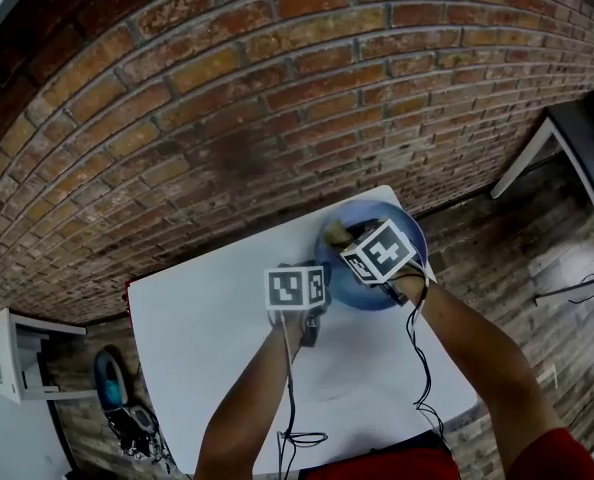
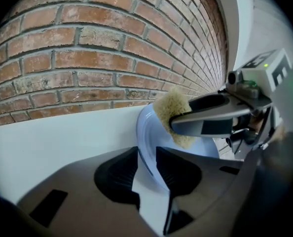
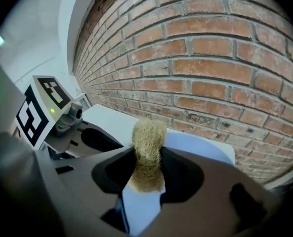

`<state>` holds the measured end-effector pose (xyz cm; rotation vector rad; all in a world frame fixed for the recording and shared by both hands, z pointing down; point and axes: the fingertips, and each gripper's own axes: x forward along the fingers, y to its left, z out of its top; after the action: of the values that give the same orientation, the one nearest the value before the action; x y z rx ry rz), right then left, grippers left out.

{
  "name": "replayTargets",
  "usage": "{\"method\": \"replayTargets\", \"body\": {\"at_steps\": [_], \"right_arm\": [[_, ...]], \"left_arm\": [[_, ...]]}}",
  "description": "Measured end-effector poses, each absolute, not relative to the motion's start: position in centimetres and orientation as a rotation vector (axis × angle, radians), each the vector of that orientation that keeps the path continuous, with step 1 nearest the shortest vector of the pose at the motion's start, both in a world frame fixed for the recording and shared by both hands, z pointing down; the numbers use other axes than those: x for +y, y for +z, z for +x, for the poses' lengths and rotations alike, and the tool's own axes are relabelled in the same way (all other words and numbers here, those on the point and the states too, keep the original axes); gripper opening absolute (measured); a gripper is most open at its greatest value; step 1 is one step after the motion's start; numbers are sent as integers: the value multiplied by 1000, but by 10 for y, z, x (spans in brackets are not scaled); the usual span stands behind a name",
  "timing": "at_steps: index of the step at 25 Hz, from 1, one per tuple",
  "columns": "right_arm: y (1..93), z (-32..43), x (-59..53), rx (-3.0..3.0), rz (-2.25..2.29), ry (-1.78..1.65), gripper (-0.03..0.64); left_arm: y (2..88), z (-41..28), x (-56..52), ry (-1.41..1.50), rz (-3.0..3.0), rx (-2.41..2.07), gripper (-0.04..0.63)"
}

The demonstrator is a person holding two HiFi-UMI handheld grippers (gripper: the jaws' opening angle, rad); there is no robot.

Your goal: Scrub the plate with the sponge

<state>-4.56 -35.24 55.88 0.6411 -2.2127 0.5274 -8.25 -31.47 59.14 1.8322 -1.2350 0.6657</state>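
A pale blue plate (image 1: pixel 377 280) lies at the far right corner of the white table (image 1: pixel 207 328). My left gripper (image 1: pixel 317 286) is at the plate's left rim. In the left gripper view the plate's rim (image 2: pixel 147 132) fills the narrow gap between the jaws, so my left gripper (image 2: pixel 146 163) is shut on it. My right gripper (image 1: pixel 353 242) hangs over the plate, shut on a tan, fibrous sponge (image 1: pixel 335 233). The right gripper view shows that sponge (image 3: pixel 149 132) pinched upright in my right gripper (image 3: pixel 146 158) just above the plate (image 3: pixel 201 144). From the left, the sponge (image 2: pixel 172 107) is at the plate's inner face.
A brick wall (image 1: pixel 277 88) rises right behind the table's far edge. A white shelf unit (image 1: pixel 17 353) stands at the left, with a blue object (image 1: pixel 107 378) on the floor beside it. A dark stand (image 1: pixel 577 138) is at the right. Black cables (image 1: pixel 419 368) trail along both arms.
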Motion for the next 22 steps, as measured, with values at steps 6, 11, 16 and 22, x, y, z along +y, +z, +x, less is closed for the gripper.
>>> {"method": "replayTargets", "body": {"at_steps": [6, 11, 16, 22], "right_arm": [[579, -55, -354, -2182, 611, 561, 161], [587, -58, -356, -2183, 614, 569, 161], [587, -48, -367, -2175, 666, 556, 161], [586, -2, -388, -2105, 778, 508, 161]], "left_arm": [[598, -85, -315, 680, 1807, -1253, 78], [599, -86, -315, 659, 1798, -1267, 74], [599, -86, -316, 656, 1792, -1287, 71], [599, -86, -317, 653, 1792, -1296, 71]]}}
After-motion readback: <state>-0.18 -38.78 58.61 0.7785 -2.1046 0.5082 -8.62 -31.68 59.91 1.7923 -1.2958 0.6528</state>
